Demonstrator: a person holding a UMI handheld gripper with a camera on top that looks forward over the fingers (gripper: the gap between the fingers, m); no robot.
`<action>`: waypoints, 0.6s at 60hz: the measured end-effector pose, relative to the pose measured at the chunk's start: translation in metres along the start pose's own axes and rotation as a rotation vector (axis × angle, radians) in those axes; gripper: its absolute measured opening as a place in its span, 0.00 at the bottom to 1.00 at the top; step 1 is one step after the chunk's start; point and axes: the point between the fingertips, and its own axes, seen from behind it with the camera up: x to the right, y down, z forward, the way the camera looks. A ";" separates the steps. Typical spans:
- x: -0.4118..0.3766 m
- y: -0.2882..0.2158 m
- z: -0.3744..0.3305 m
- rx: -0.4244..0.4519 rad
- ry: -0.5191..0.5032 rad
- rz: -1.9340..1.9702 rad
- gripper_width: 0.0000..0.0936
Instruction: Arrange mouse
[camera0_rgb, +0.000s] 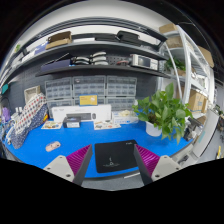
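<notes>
So the gripper (113, 168) sits at the bottom center of the frame with its fingers spread wide apart, nothing clamped between them. You can see the purple pads (146, 157) on the inner faces. Between the fingers, low center, lies a black mousepad (114, 156) flat on the blue tabletop (60, 135), with a gap on either side, so the fingers aren't pressing on it. Can't tell if the fingertips touch the tabletop.

The mouse (53, 146) is a small pale orange-ish thing off to the lower left of the frame, on the blue tabletop, left of the left finger and well apart from the mousepad. It's too small to make out which way it's facing.

Rest of the scene: a green plant (165, 108) in a white pot at the right of the frame, beyond the right finger. A white box (76, 122) sits at center left on the tabletop. Behind that, a row of drawer bins (90, 93) across the middle, and shelves (95, 50) loaded with stuff across the top of the frame.
</notes>
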 end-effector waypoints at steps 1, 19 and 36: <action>0.000 0.001 0.000 -0.003 -0.001 0.000 0.90; -0.057 0.082 0.014 -0.086 -0.104 -0.003 0.89; -0.201 0.165 0.037 -0.231 -0.271 -0.055 0.88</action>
